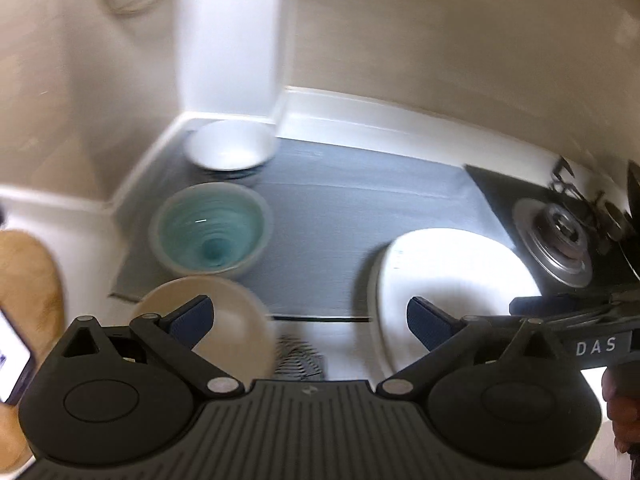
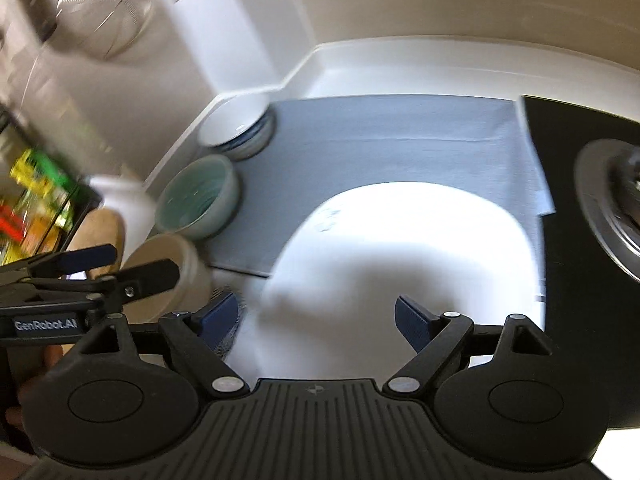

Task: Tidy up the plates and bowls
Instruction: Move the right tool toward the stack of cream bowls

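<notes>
Left tongs [image 1: 308,316]: open wide, nothing between the pads; they hang above the desk's near edge.
Right tongs [image 2: 316,316]: open, empty; the pads stand above the near rim of the white plate stack, not touching it.
Plates: stack of round white ceramic plates [image 1: 448,272] rests on the flat grey fabric mat [image 1: 340,220], at 4 o'clock on the mat in the left wrist view.
Bowls: three groups run along the mat's 9 o'clock edge. White bowl nested on blue-rimmed bowls [image 1: 230,146] at 11 o'clock; teal-glazed round bowl [image 1: 212,228] at 9 o'clock; beige round ceramic bowl [image 1: 212,316] at 7 o'clock, just off the mat.
Progress (judgement): plates appear gathered; bowls stand grouped but apart. The beige and teal bowls may remain to be nested or aligned.
Left view only: a person's phone screen [image 1: 12,356] at 8 o'clock; the black gas hob burner [image 1: 560,240] shown whole.
Right view only: wire mesh strainer [image 2: 104,12] at 11 o'clock; coloured packets [image 2: 36,200] at 9 o'clock; the stack's blue rims show more clearly.
</notes>
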Demonstrator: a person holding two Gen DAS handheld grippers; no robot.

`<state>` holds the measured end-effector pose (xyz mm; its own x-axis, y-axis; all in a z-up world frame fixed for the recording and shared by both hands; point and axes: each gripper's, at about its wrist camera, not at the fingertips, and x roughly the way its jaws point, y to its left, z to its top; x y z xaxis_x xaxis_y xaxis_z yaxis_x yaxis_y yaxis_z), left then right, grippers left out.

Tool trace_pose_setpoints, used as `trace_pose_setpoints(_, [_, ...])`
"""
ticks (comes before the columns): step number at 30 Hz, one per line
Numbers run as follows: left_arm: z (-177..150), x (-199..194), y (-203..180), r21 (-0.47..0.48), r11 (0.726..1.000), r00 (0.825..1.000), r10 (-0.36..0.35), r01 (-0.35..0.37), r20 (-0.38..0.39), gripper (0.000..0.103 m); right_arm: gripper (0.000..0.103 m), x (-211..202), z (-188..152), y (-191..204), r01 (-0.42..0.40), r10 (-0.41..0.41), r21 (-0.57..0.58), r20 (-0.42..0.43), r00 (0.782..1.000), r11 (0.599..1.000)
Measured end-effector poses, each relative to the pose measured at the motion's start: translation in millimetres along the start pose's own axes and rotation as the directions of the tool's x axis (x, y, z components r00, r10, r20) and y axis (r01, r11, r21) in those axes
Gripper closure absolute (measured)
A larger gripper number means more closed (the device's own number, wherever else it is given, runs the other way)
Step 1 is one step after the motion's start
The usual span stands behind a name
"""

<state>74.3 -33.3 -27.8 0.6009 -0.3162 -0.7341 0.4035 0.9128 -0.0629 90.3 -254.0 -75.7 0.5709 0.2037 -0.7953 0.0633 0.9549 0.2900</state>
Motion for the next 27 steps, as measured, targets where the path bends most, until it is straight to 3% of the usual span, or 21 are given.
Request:
trace_pose_setpoints(8, [-19, -36, 57, -0.097, 0.993, 0.996, 0.074, -0.069, 0.049, 0.000, 0.014, 12, 7, 66, -0.021, 0.018, -0.132, -0.022, 1.000, 0.991])
trace_pose_setpoints(14, [-27, -50, 91, -0.135, 0.988, 0.994, 0.090, -0.080, 0.068, 0.000, 0.014, 17, 2, 108, -0.021, 0.014, -0.188, -0.038, 0.999, 0.982])
trace_pose_setpoints(27, [-37, -54, 128, -0.171, 0.983, 0.996, 0.079, -0.070, 0.048, 0.000, 0.013, 27, -2, 141, 0.007, -0.020, -0.216, -0.057, 0.998, 0.976])
